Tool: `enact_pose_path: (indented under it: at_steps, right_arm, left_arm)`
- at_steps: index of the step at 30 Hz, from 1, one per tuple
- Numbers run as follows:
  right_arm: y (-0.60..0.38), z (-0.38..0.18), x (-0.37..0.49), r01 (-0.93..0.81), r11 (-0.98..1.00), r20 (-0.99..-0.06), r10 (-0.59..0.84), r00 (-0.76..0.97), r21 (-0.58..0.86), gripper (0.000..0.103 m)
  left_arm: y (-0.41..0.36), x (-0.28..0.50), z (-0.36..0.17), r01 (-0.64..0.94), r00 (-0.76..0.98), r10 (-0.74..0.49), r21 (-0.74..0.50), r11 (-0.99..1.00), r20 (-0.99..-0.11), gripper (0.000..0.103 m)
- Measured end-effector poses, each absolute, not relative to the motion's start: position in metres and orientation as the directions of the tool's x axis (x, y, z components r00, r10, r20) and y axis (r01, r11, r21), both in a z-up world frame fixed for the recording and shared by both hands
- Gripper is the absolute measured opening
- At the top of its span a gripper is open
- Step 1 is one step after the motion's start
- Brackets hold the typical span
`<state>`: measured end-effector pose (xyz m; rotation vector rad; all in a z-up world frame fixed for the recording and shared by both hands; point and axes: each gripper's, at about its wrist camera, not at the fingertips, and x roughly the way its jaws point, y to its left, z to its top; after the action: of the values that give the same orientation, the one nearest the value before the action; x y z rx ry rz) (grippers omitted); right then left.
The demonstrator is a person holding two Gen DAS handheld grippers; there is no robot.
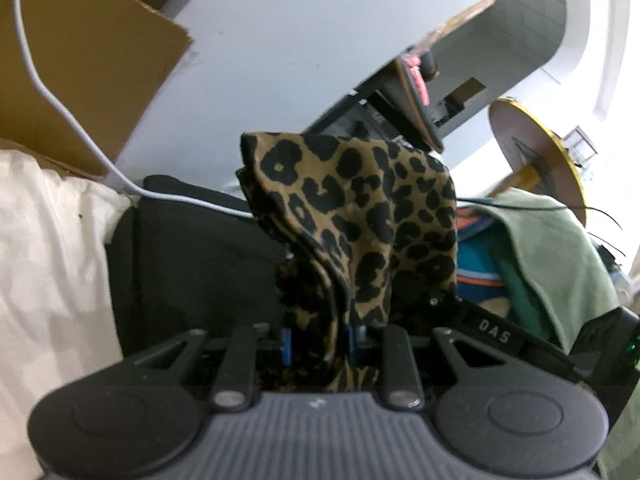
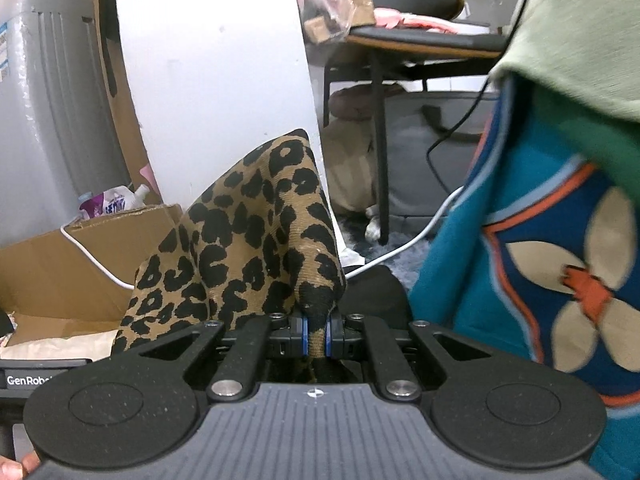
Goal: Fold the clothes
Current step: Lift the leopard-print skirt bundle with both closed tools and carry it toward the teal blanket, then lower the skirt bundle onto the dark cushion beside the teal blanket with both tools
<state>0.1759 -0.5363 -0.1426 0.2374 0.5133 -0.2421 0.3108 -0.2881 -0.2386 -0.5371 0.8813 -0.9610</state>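
Where the leopard-print cloth (image 1: pixel 360 216) passes down between the pads of the left gripper (image 1: pixel 320 340), its lower part is hidden behind the gripper body, and how far it hangs cannot be told. The left jaws stand a little apart with a thick fold of the cloth between them, and the blue pads press on its sides. In the right wrist view the right gripper (image 2: pixel 316 338) is almost fully closed, pinching a thin edge of the same cloth (image 2: pixel 248 248), which rises from the pads in a tall peak.

Both views are blurred toward the rims. A green garment (image 1: pixel 560 248) lies right of the cloth in the left view, with a blue patterned garment (image 2: pixel 540 260) under it; both are cut off at the frame edge. A dark cushion or bag (image 1: pixel 188 264) sits low and left of the cloth; what it is cannot be made out. A white cable (image 1: pixel 72 120) runs across a cardboard box (image 1: pixel 80 68) and passes behind the cloth. A pale sheet (image 1: pixel 44 248) fills the left edge.

Room for moving is tight: the garments crowd the right side, the box stands on the left, and a white wall (image 2: pixel 216 64) stands just behind. A dark table (image 2: pixel 420 36) with thin legs stands farther back on the right.
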Motion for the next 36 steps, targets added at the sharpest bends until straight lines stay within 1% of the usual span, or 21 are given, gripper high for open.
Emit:
enact_pose_path:
  at_steps: [5,10,15,24,28,31,34,36]
  right_arm:
    - [-0.542,-0.156,0.209,0.285,0.945,-0.547,-0.155,0.822,0.160,0.007]
    - [-0.556,-0.177,0.233,0.302,0.930,-0.581,-0.131,0.803,0.208,0.007]
    - [-0.563,-0.188,0.254,0.311,0.926,-0.605,-0.125,0.786,0.212,0.007]
    - [-0.569,-0.199,0.279,0.314,0.932,-0.627,-0.137,0.767,0.182,0.007]
    - [-0.566,-0.206,0.290,0.294,0.946,-0.628,-0.147,0.764,0.136,0.007]
    - [-0.562,-0.211,0.295,0.275,0.957,-0.625,-0.160,0.764,0.091,0.007]
    - [-0.563,-0.214,0.298,0.276,0.956,-0.629,-0.157,0.761,0.095,0.007]
    - [-0.566,-0.218,0.296,0.282,0.954,-0.640,-0.157,0.752,0.098,0.013]
  left_arm:
    - [-0.295,0.341,-0.252,0.446,0.274,-0.852,-0.726,0.524,-0.447,0.025]
    - [-0.308,0.362,-0.262,0.420,0.255,-0.837,-0.725,0.546,-0.483,0.025]
    - [-0.313,0.378,-0.268,0.402,0.255,-0.830,-0.727,0.557,-0.496,0.025]
    - [-0.318,0.393,-0.280,0.338,0.270,-0.821,-0.748,0.571,-0.503,0.025]
    - [-0.318,0.399,-0.291,0.304,0.281,-0.811,-0.754,0.582,-0.513,0.025]
    - [-0.319,0.400,-0.292,0.314,0.291,-0.810,-0.748,0.584,-0.510,0.024]
    - [-0.320,0.405,-0.300,0.309,0.287,-0.805,-0.745,0.591,-0.519,0.024]
    - [-0.321,0.407,-0.304,0.317,0.292,-0.789,-0.724,0.613,-0.540,0.026]
